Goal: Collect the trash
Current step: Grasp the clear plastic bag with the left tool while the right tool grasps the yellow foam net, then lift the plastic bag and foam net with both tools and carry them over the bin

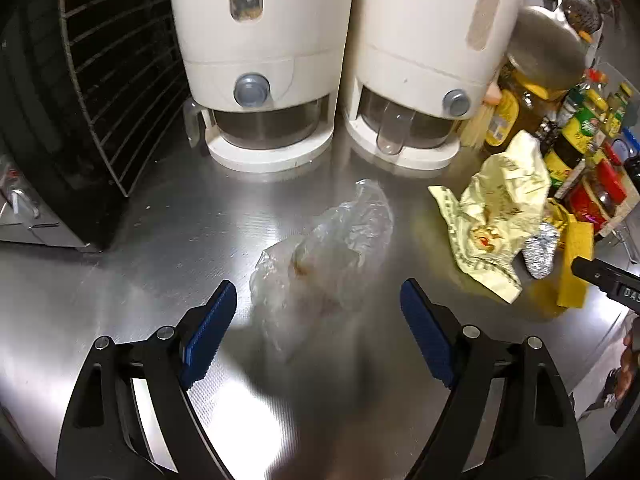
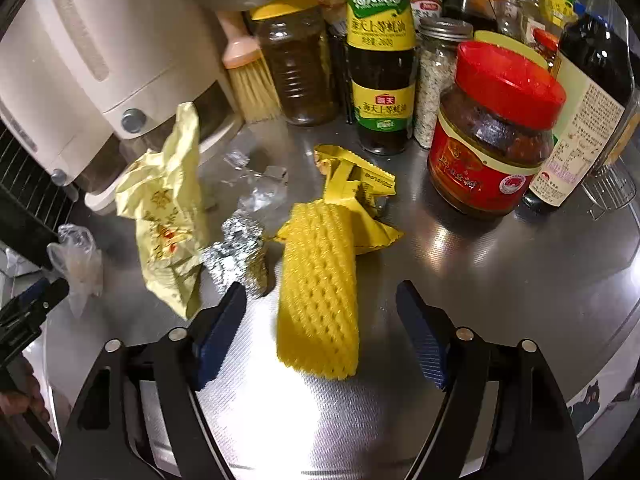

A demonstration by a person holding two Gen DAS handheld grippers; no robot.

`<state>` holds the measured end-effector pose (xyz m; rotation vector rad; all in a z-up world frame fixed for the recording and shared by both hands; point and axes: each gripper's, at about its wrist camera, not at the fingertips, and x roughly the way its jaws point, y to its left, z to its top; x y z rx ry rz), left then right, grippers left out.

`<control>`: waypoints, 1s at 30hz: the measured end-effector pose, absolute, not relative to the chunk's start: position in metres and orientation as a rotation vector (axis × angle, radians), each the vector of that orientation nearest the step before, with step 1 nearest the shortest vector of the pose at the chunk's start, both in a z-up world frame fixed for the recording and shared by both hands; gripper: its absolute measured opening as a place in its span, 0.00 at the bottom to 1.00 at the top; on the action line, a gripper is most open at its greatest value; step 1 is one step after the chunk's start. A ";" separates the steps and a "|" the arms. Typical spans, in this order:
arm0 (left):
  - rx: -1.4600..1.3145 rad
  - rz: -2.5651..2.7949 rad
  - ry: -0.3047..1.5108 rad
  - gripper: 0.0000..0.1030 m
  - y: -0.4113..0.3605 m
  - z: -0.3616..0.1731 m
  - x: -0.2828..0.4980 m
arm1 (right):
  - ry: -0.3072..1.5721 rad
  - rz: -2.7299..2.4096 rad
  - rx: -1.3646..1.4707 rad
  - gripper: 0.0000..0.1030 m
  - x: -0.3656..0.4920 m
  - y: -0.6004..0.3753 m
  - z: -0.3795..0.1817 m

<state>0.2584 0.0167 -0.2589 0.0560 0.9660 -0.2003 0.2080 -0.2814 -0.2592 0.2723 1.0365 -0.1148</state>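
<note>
Fingers of both grippers stand spread wide, grasping nothing. Left gripper (image 1: 318, 304) faces the clear plastic bag (image 1: 328, 240) on the steel counter (image 1: 168, 240), the bag's near end lying between its blue pads (image 1: 210, 332). Right gripper (image 2: 320, 312) straddles the yellow foam net (image 2: 318, 284), with the foil ball (image 2: 240, 252) and pale yellow wrapper (image 2: 168, 220) just to its left. Best practice, by judgement: lower each until the pads flank the piece, then close slowly, since film and foam crumple and slip.

Home kitchen: stainless steel worktop (image 2: 500, 280), two white grain dispensers (image 1: 256, 60), oyster sauce bottle (image 2: 380, 60), red-lidded chili paste jar (image 2: 492, 132), spice jars (image 2: 436, 80), ladle (image 1: 548, 44).
</note>
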 end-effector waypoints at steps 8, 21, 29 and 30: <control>0.046 -0.229 1.024 0.54 0.012 -0.287 0.281 | 1.088 -0.083 0.284 0.40 0.215 -0.280 -0.278; 0.069 -0.279 1.028 0.14 0.001 -0.276 0.255 | 1.055 -0.025 0.281 0.15 0.196 -0.269 -0.265; 0.077 -0.304 1.008 0.14 -0.006 -0.254 0.202 | 1.039 0.026 0.294 0.15 0.165 -0.259 -0.250; 0.074 -0.306 1.010 0.14 -0.007 -0.252 0.194 | 1.038 0.034 0.292 0.15 0.160 -0.256 -0.250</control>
